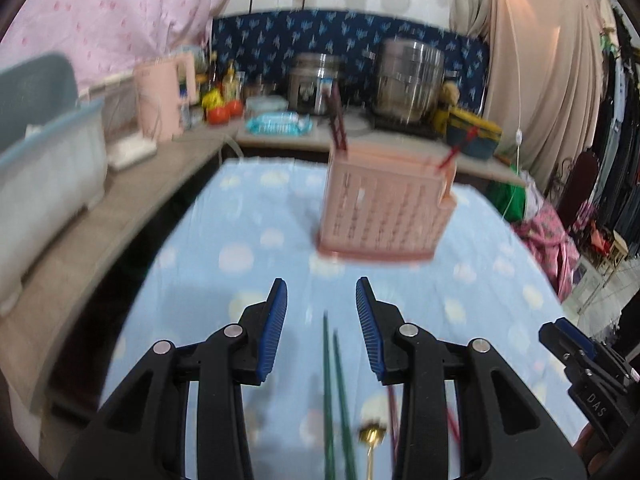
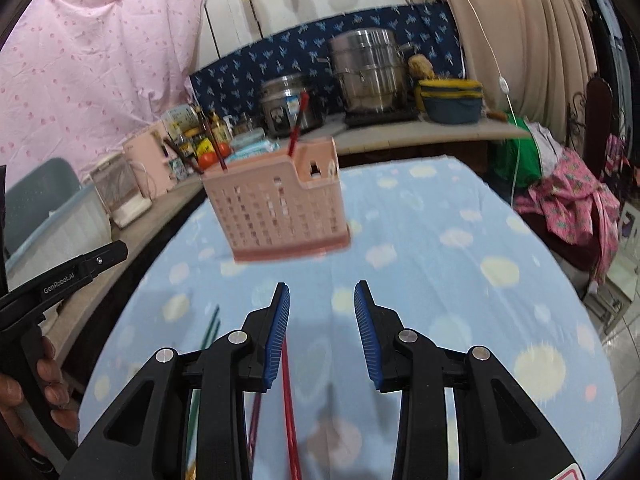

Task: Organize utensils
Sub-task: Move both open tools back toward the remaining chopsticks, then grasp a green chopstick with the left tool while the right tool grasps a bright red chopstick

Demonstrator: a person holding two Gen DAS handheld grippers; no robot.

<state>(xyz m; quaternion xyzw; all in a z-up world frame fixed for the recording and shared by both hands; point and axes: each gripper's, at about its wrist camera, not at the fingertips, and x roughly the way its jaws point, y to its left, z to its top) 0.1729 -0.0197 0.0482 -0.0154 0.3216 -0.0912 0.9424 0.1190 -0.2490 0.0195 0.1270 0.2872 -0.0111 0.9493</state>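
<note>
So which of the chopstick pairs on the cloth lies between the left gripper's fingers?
The green chopsticks; the dark red pair lies further right, under the right finger.

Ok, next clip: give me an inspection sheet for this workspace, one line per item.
Surface: table under a light-blue cloth with pale round spots.
Job's things: pink slotted plastic utensil caddy upright, dark red chopsticks standing in it; green chopsticks, red chopsticks and a gold-coloured utensil lying on the cloth.
Clutter: nothing seen on the cloth.
Grippers: left gripper and right gripper both open, nothing between the pads.
Cables: thin white cord hanging by the beige curtain.
Surroundings: side counter with steel pots, pink kettle, bottles, tomatoes.
</note>
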